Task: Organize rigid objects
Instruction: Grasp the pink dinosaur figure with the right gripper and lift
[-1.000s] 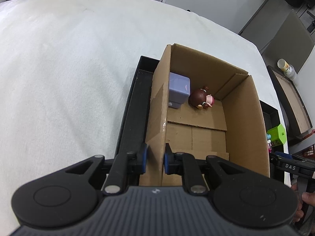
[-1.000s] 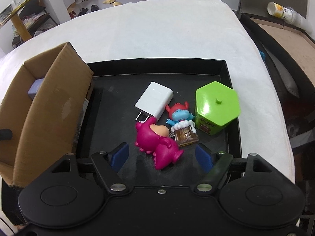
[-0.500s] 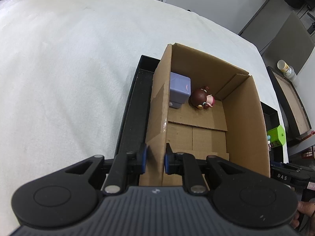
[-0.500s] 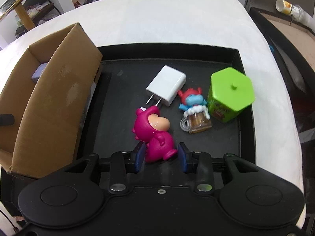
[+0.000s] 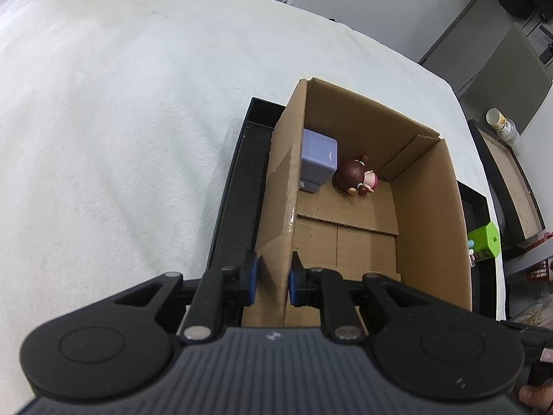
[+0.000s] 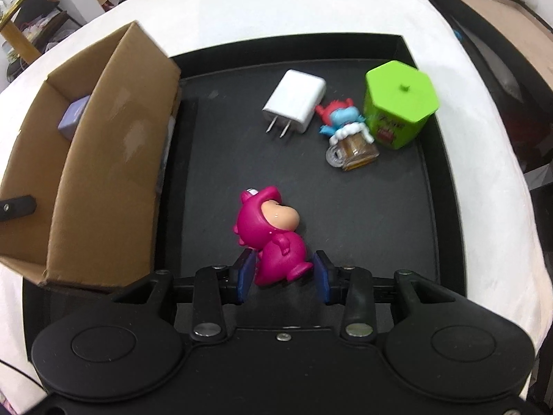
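We have the left claw [image 5: 273,278] clamped on the near wall of the cardboard box [image 5: 432,207], steadying it on the black tray [image 6: 345,214]. Our right claw [image 6: 280,273] is closed around the lower body of the pink figure [image 6: 273,233], which lies on the tray just right of the box. Inside the box, against its far wall, sit a lilac block [image 5: 318,159] and a brown-haired doll [image 5: 356,174]. Well to the right of the box, a white charger [image 6: 297,102], a blue troll figure [image 6: 345,128] and a green hexagonal tin [image 6: 401,103] wait close together.

The grip looks low and narrow on a rounded, glossy toy, so we judge it could twist or slip out during the lift. Carrying it over, we might catch the box's right wall; the thin cardboard could buckle or tip against our left hold.
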